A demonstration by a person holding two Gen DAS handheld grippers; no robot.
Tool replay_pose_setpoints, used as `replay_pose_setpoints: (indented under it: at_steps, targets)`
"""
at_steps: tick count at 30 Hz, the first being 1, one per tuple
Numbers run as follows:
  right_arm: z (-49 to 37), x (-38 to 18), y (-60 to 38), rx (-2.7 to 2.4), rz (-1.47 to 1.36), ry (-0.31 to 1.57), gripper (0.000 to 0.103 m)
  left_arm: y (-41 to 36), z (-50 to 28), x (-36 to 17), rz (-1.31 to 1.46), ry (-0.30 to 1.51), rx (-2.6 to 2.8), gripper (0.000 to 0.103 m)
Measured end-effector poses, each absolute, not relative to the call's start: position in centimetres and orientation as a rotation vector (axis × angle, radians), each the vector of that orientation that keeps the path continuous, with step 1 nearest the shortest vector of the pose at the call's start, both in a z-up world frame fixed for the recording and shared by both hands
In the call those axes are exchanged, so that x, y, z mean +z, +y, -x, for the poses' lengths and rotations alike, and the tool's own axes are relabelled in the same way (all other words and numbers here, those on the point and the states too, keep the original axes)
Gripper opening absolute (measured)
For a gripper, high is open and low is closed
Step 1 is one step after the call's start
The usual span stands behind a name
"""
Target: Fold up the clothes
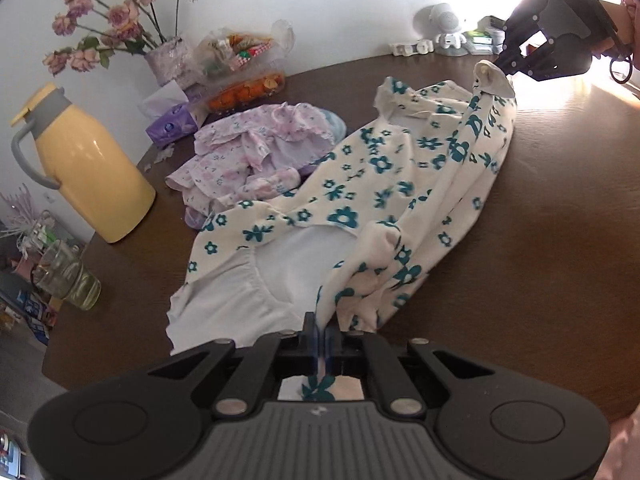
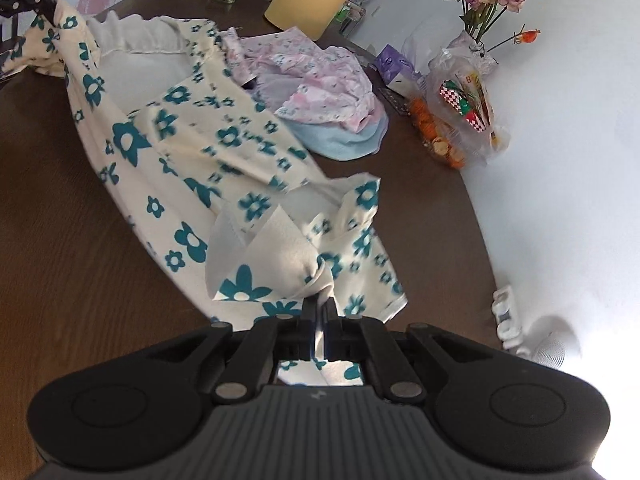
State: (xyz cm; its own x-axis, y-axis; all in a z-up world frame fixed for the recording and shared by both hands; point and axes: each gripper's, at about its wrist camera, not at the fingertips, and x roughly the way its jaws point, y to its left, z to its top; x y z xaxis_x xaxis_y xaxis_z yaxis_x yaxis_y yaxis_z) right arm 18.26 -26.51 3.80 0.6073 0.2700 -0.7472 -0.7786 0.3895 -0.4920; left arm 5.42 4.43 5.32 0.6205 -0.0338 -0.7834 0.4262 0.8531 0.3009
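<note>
At the far left of the brown table (image 1: 540, 240) a drinking glass (image 1: 66, 276) stands near the edge, with a yellow thermos jug (image 1: 86, 164) just behind it. Next along come a vase of dried roses (image 1: 166, 60), a purple tissue pack (image 1: 170, 126) and a clear bag of snacks (image 1: 244, 64) against the wall. A crumpled pink garment (image 1: 244, 152) lies in a heap beside them, waiting its turn.

The piece in hand is the cream garment with teal flowers (image 1: 384, 184), stretched across the middle of the table. The left gripper (image 1: 323, 330) has its fingers pinched together on one end, near the white elastic waistband, and a bit of printed cloth shows behind the closed jaws. Further right, the right gripper (image 2: 320, 308) is likewise clamped on the opposite end, a bunched corner with the white inside of the fabric turned out. Between the two the cloth sags, partly lifted and twisted, its middle resting on the wood.

To my eye this is the spreading step: the garment is held at both ends but not yet flat. The next move would call for pulling the two ends apart to take out the twist, then lowering the cloth evenly, keeping it off the pink pile. The right-hand corner looks thinly gripped and might slip.
</note>
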Motion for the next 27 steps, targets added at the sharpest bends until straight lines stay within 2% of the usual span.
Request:
replay_pose_setpoints:
  at_steps: [10, 17, 23, 25, 27]
  targets:
    - [-24.1, 0.3, -22.7, 0.677, 0.954, 0.743, 0.002, 8.1, -13.5, 2.7, -0.413, 1.028, -0.38, 0.003]
    - [-25.8, -1.2, -21.6, 0.659, 0.937, 0.799, 0.002, 9.2, -15.3, 1.3, -0.379, 1.071, -0.403, 0.015]
    - [-26.2, -2.0, -21.6, 0.648, 0.904, 0.813, 0.003, 10.0, -15.3, 0.9, -0.352, 1.082, -0.4, 0.019]
    - [-26.3, -2.3, -21.7, 0.641, 0.889, 0.817, 0.003, 10.2, -15.2, 1.0, -0.338, 1.079, -0.382, 0.024]
    - [-26.5, -2.1, -22.2, 0.62, 0.834, 0.82, 0.008, 10.5, -15.0, 1.1, -0.32, 1.073, -0.342, 0.044]
